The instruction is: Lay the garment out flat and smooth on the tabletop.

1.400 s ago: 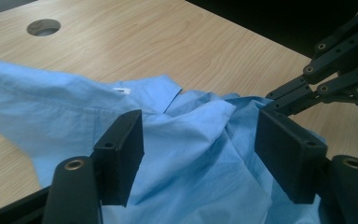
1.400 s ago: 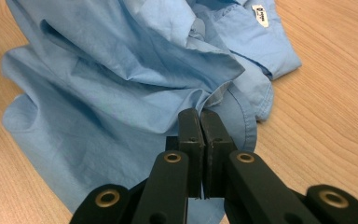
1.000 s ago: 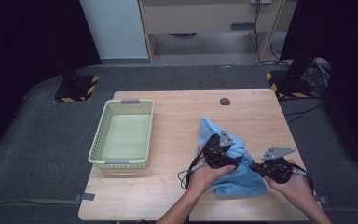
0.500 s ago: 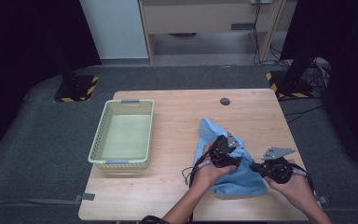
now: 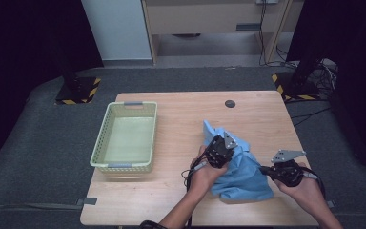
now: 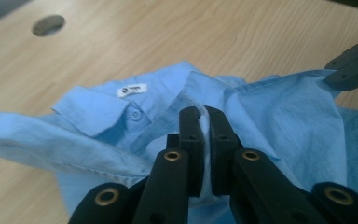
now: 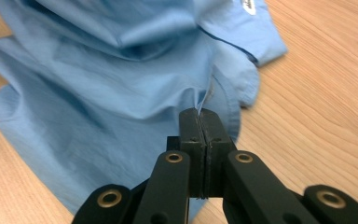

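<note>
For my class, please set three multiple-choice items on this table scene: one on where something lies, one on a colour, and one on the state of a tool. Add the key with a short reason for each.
1. Where is the basket relative to the shirt?
A. On top of it
B. To its left, apart from it
C. Behind it, touching it

2. What colour is the shirt?
A. Light blue
B. Red
C. White

3. How does the left tool stand?
A. Wide open above the basket
B. Lying unused on the table
C. Shut on a fold of the shirt

Key: 1 B, bare wood lies between them in the high view. 2 A, the cloth is blue in every view. 3 C, cloth sits pinched between its jaws in the left gripper view.
</note>
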